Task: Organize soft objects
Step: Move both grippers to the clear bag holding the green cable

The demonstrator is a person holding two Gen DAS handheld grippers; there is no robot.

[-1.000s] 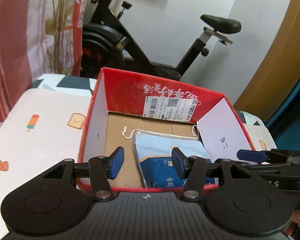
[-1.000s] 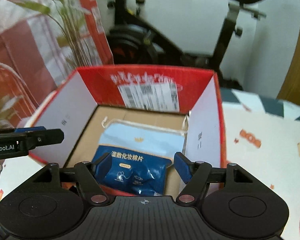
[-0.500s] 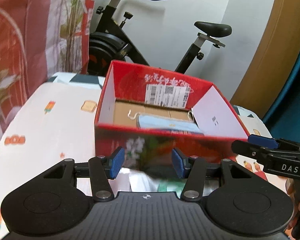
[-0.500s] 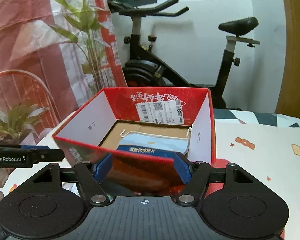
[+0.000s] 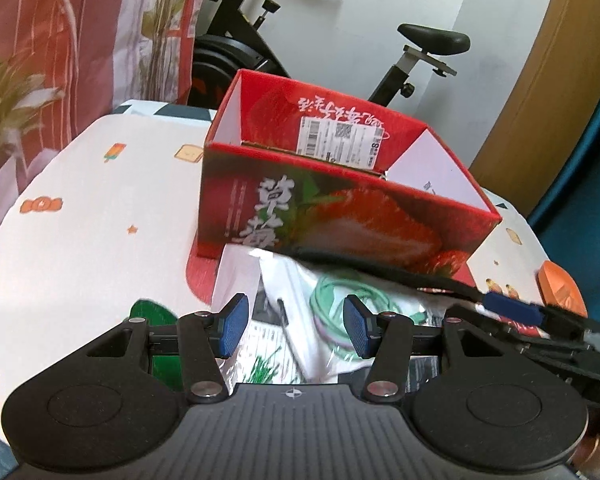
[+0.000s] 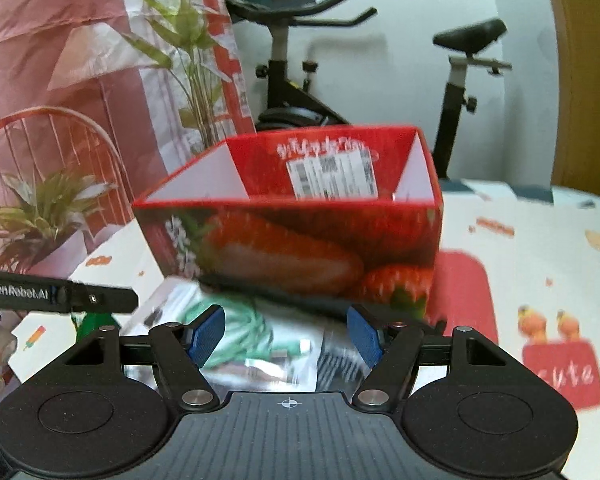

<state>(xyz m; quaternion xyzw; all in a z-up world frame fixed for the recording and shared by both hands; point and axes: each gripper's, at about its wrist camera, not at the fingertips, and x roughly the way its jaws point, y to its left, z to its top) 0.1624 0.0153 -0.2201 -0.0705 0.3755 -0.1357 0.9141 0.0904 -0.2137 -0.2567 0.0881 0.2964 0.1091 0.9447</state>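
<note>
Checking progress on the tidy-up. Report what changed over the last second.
Both grippers, left and right, pulled back from above the red box and dropped to the clear packet in front of it. Nothing was gripped or released. Jaws unchanged and empty; the box stayed put.

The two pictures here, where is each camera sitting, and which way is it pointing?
Left wrist view: sits on the left gripper, looking forward and down past its open jaws at the strawberry box and a clear packet; the right gripper's tip pokes in at right.
Right wrist view: sits on the right gripper, facing the same box; jaws open; the left gripper's tip enters at left.
Shared: box, packet, exercise bike, patterned tablecloth.
</note>
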